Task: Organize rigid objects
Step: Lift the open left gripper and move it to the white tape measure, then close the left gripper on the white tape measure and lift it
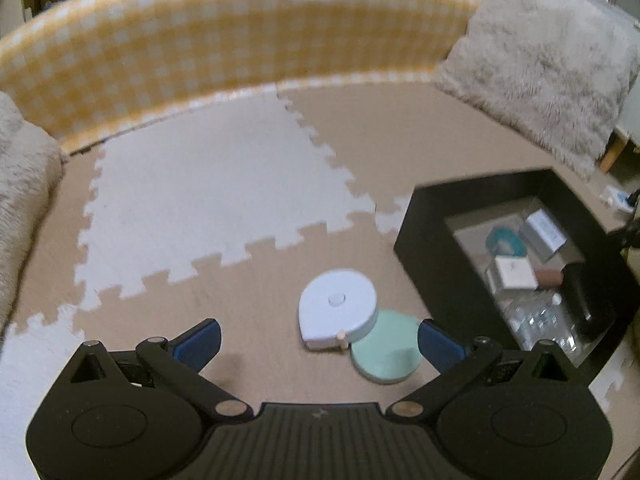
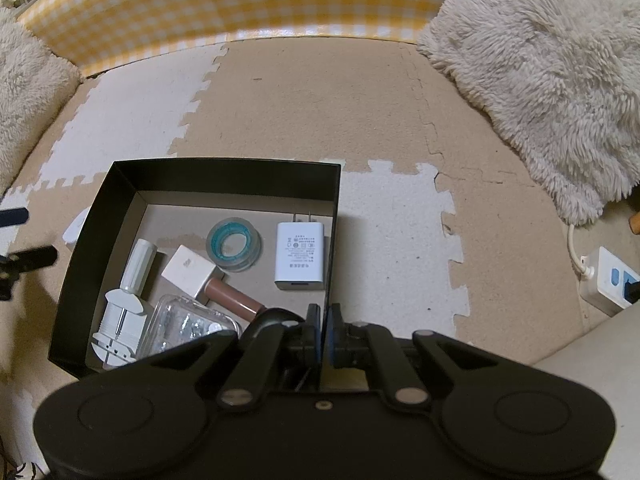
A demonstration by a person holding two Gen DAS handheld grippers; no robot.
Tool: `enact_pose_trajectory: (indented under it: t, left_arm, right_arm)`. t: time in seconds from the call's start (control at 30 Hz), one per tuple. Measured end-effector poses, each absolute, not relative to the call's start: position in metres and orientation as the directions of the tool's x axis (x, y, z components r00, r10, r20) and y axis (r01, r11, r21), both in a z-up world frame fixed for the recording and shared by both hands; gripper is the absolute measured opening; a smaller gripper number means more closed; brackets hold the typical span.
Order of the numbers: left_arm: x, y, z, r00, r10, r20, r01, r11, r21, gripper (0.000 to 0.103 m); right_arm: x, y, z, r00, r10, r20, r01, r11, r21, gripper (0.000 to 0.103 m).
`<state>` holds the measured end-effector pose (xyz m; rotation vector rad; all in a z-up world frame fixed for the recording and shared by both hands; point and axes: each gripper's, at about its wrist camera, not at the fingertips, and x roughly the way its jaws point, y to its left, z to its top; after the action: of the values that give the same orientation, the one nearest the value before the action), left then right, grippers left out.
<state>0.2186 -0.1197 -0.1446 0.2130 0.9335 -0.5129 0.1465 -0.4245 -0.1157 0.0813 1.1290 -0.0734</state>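
In the left wrist view a white round tape measure (image 1: pixel 338 308) lies on the foam mat, partly over a mint green disc (image 1: pixel 386 354). My left gripper (image 1: pixel 320 344) is open, its blue pads either side of the two and just short of them. A black box (image 1: pixel 424 236) stands to the right. In the right wrist view my right gripper (image 2: pixel 323 320) is shut on the box's right wall (image 2: pixel 334 216). Inside lie a white charger (image 2: pixel 300 254), a tape roll (image 2: pixel 234 244), a white cube (image 2: pixel 188 270), a brown tube (image 2: pixel 232 298), a white tool (image 2: pixel 128 300) and a clear case (image 2: pixel 188 324).
A yellow checked barrier (image 1: pixel 224 36) runs along the back of the mat. Fluffy cushions sit at the right (image 2: pixel 552 80) and left (image 2: pixel 28 76). A white power strip (image 2: pixel 608 280) with its cord lies at the far right.
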Motion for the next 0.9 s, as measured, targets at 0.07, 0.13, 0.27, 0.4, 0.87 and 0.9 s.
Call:
enact_pose_trajectory:
  t: [0.07,0.13,0.27,0.4,0.87,0.9]
  left_arm:
    - [0.22,-0.122,-0.151,0.495,-0.313,-0.811,0.497,0.867,-0.031,0.099]
    - [0.223,-0.124,-0.155,0.502,-0.311,-0.807,0.482,0.876,-0.038,0.092]
    - [0.231,-0.123,-0.161,0.497,-0.332,-0.802,0.438,0.893,-0.099,0.085]
    - [0.235,-0.127,-0.165,0.49,-0.372,-0.788,0.445,0.884,-0.141,0.075]
    - [0.24,-0.132,-0.172,0.507,-0.363,-0.781,0.394,0.904,-0.165,0.054]
    - [0.24,-0.132,-0.171,0.511,-0.356,-0.783,0.388,0.908,-0.159,0.054]
  right_arm:
    - [0.147,-0.425,-0.116,0.426,-0.018,-0.905,0.099,0.995,0.027,0.004]
    - [0.147,-0.424,-0.116,0.425,-0.018,-0.905,0.098,0.995,0.026,0.004]
    - [0.147,-0.424,-0.115,0.425,-0.021,-0.905,0.095,0.995,0.022,0.004]
    - [0.147,-0.424,-0.115,0.424,-0.021,-0.905,0.095,0.995,0.021,0.004]
    - [0.148,-0.423,-0.118,0.418,-0.023,-0.908,0.089,0.996,0.016,0.004]
    - [0.148,-0.423,-0.118,0.418,-0.023,-0.908,0.089,0.996,0.016,0.004]
